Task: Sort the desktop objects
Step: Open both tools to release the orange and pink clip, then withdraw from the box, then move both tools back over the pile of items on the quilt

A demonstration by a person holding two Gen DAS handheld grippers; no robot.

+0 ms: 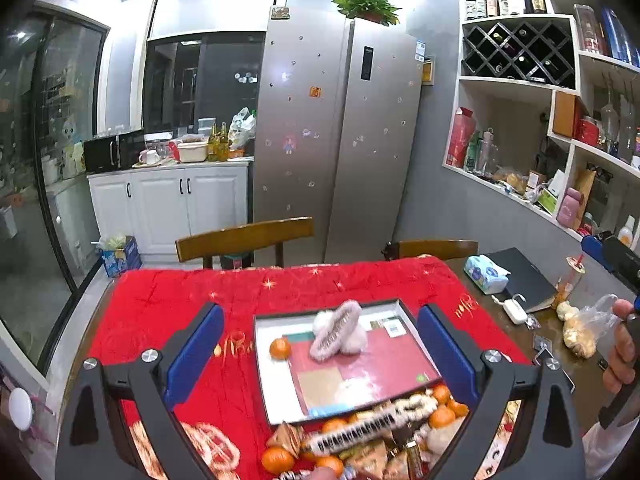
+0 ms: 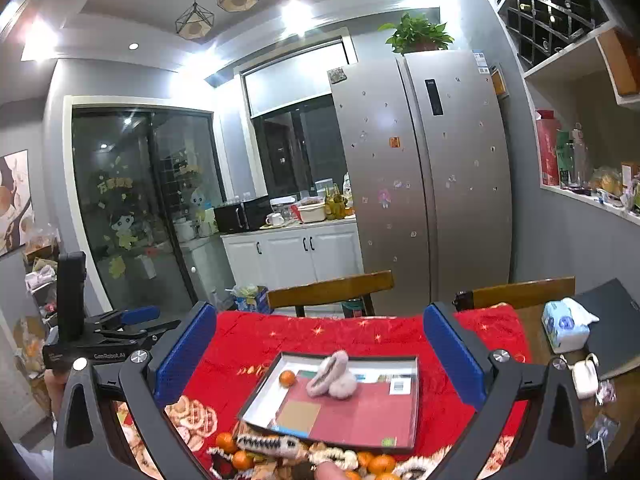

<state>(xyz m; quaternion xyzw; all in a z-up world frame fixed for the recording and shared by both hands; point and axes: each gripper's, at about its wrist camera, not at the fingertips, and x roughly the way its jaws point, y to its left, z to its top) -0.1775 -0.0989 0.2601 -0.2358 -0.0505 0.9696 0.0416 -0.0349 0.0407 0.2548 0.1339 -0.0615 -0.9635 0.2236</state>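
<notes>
A shallow box lid used as a tray (image 1: 262, 364) (image 2: 264, 390) lies on the red tablecloth. In it are a fluffy pink hair claw (image 1: 338, 336) (image 2: 332, 374) and one small orange (image 1: 279, 349) (image 2: 287, 378). At the near edge lies a pile of oranges (image 1: 441, 416) (image 2: 382, 463), hair claws (image 1: 360, 428) (image 2: 266, 444) and wrapped snacks. My left gripper (image 1: 320, 364) is open and empty above the tray. My right gripper (image 2: 320, 364) is open and empty, also facing the tray.
Two wooden chairs (image 1: 244, 238) (image 2: 332, 288) stand behind the table. On the bare wood at the right lie a tissue pack (image 1: 486, 274) (image 2: 566, 330), a black notebook (image 1: 524, 276), a white charger (image 1: 514, 310) and a plastic bag of food (image 1: 580, 332).
</notes>
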